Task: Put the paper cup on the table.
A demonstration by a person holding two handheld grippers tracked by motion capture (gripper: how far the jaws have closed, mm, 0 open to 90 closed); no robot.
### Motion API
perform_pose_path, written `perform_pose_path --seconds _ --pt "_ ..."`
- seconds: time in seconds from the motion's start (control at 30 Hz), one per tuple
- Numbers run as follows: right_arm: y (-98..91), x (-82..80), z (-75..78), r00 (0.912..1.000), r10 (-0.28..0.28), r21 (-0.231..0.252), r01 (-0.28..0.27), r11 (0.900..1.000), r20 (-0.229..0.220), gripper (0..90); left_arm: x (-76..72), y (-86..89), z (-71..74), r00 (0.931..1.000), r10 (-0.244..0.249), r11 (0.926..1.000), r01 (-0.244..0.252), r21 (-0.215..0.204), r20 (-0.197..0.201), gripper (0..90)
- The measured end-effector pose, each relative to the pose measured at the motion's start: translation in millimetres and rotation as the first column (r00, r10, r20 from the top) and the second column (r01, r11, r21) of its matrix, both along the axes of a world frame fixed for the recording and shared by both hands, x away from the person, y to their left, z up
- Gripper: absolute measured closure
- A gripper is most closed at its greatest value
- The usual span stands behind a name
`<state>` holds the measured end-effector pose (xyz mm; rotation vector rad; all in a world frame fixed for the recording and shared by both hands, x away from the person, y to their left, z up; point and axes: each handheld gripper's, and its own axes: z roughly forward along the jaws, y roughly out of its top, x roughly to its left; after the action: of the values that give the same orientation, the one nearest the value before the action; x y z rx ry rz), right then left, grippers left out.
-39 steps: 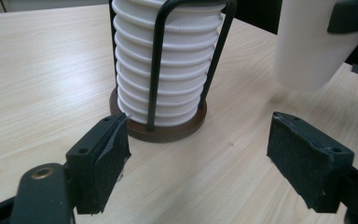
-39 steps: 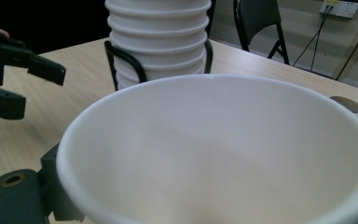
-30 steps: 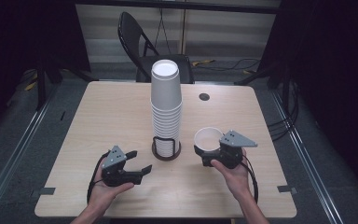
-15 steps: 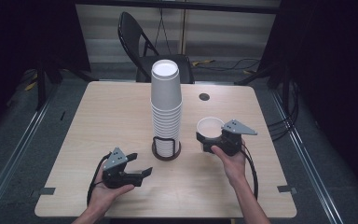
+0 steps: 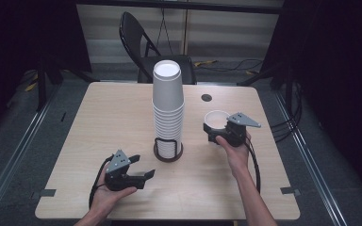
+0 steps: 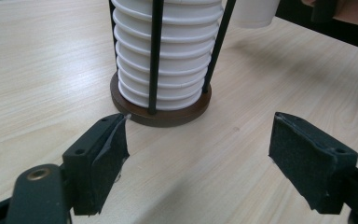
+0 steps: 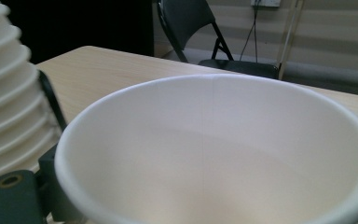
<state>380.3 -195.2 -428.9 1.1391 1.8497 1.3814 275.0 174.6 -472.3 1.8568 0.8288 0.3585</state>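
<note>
The right tool [image 5: 218, 131] pinches a single white paper cup [image 5: 216, 120], mouth up, at the right of the tabletop [image 5: 122, 113], just right of the tall stack of cups [image 5: 168, 106]. In the right gripper view the cup's [image 7: 214, 154] open rim sits close to the camera, with the ribbed side of the stack [image 7: 4, 93] to its left and a folding chair [image 7: 200, 32] beyond the far edge of the tabletop. The person's right hand [image 5: 235, 150] grips that tool from the near side.

The stack stands in a round dark holder [image 5: 168, 149] with thin black upright rods, near the middle of the tabletop. In the left gripper view the holder's base [image 6: 161, 109] lies just ahead of the left tool [image 6: 198, 140], whose jaws are spread wide with nothing between them, low over the wood.

In the high view the left tool [image 5: 143, 168] is at the near left, held by the left hand [image 5: 108, 190], its jaws pointing right toward the holder but apart from it. A small dark round mark [image 5: 206, 97] lies on the far right part of the tabletop.
</note>
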Motion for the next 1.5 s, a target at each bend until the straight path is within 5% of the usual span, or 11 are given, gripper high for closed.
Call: perform_pose_path --seconds 0.8,1.5 --pt "9.6 43.9 -33.1 0.995 -0.084 0.024 0.086 0.996 -0.053 9.4 1.9 3.2 -2.9 0.9999 -0.003 0.9998 0.002 -0.019 -0.015 21.0" --pt "6.1 31.3 -37.1 0.996 -0.042 0.024 0.044 0.9987 -0.079 8.8 3.0 4.0 -3.3 0.9997 0.002 0.9994 -0.003 -0.035 -0.026 21.0"
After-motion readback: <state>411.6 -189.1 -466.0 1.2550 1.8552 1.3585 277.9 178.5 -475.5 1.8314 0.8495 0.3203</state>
